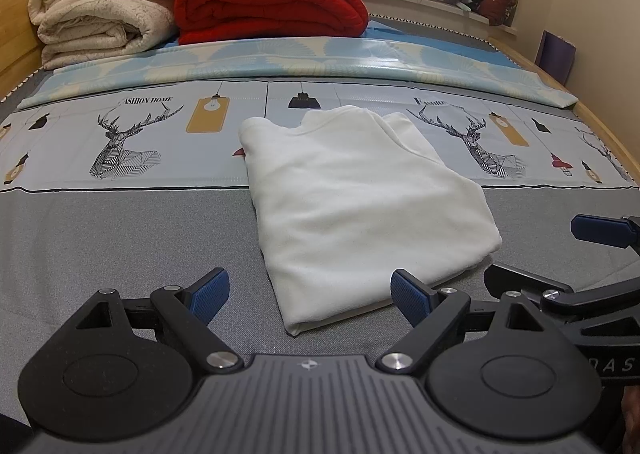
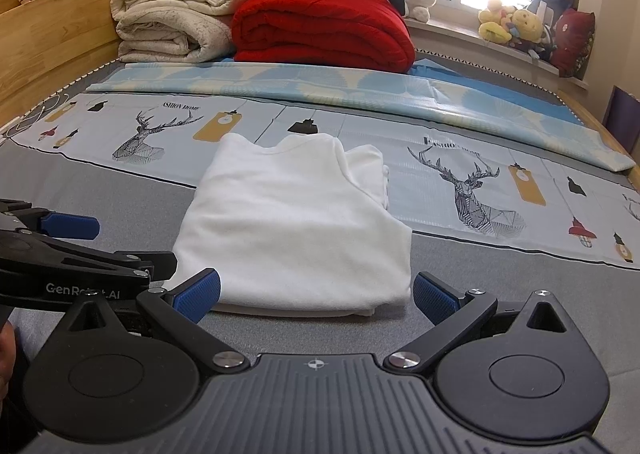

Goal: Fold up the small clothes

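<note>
A small white garment lies folded into a compact rectangle on the grey bed cover, its collar end toward the headboard. In the left wrist view my left gripper stands open just short of the garment's near corner, nothing between its blue pads. The same white garment fills the middle of the right wrist view. My right gripper is open too, its pads flanking the near folded edge without pressing it. Each gripper shows at the side of the other's view.
The bed cover is grey near me and printed with deer farther off. Cream blankets and a red quilt are stacked at the head. A wooden bed frame runs along the left; plush toys sit on the windowsill.
</note>
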`<action>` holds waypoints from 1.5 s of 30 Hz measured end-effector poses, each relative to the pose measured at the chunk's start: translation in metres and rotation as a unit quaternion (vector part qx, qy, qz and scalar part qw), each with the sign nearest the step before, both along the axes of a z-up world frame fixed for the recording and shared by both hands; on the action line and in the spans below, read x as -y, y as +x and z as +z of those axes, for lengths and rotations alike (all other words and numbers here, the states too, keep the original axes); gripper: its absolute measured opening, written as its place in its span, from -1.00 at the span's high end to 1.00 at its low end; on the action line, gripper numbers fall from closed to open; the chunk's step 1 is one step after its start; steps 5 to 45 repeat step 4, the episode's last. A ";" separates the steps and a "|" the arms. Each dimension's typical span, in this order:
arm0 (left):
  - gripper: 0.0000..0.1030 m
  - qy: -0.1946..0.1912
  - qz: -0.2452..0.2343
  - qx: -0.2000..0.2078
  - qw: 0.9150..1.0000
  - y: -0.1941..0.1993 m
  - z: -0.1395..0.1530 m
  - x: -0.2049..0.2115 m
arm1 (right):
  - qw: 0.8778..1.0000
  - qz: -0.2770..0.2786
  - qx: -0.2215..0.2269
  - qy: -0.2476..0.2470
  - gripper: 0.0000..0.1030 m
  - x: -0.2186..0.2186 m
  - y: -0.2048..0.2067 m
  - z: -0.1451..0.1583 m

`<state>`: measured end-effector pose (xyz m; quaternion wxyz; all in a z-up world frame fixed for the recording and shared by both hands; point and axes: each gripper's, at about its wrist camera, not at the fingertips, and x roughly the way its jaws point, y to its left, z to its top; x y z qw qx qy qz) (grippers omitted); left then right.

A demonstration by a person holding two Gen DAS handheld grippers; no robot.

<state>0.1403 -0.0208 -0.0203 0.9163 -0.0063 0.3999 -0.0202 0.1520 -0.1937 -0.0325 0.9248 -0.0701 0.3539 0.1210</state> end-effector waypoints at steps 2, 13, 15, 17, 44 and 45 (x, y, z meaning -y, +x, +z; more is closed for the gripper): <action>-0.77 0.000 0.000 0.001 1.000 0.000 0.000 0.000 | 1.000 0.000 -0.001 0.000 -0.98 0.000 0.000 -0.001; -0.77 0.000 0.000 0.000 1.000 0.000 0.000 -0.001 | 1.000 0.000 -0.003 0.001 -0.98 0.001 0.001 -0.001; -0.77 0.000 0.000 0.000 1.000 0.000 0.000 -0.001 | 1.000 0.000 -0.003 0.001 -0.98 0.001 0.001 -0.001; -0.77 0.000 0.000 0.000 1.000 0.000 0.000 -0.001 | 1.000 0.000 -0.003 0.001 -0.98 0.001 0.001 -0.001; -0.77 0.000 0.000 0.000 1.000 0.000 0.000 -0.001 | 1.000 0.000 -0.003 0.001 -0.98 0.001 0.001 -0.001; -0.77 0.000 0.000 0.000 1.000 0.000 0.000 -0.001 | 1.000 0.000 -0.003 0.001 -0.98 0.001 0.001 -0.001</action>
